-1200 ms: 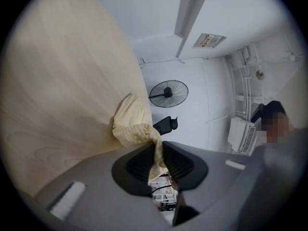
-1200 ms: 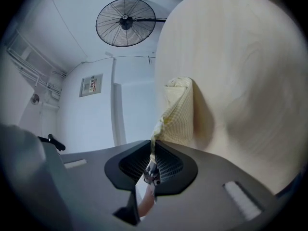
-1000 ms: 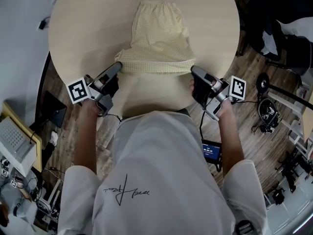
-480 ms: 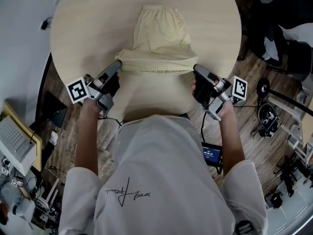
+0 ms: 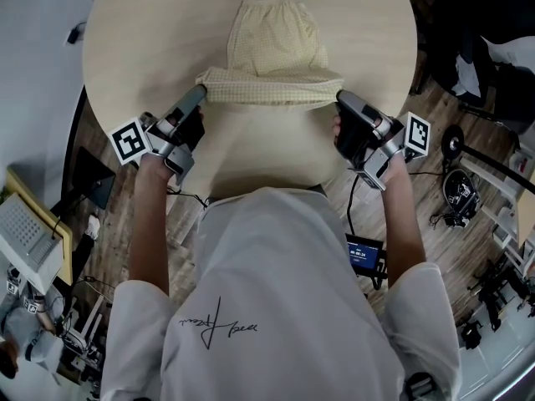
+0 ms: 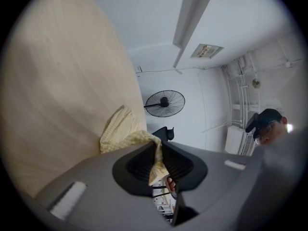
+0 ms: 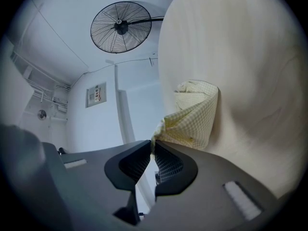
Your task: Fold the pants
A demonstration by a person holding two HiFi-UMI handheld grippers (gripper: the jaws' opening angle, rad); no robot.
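Pants, yellow gingham, half-folded, corners pinched by left gripper and right gripper.

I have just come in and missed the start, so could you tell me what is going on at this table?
A person with a handheld gripper in each hand is folding pale yellow pants on a round wooden table. The left claw and the right claw each pinch one corner of the near edge, which is stretched between them just above the tabletop. The far end lies flat, and the fold is not yet laid down.
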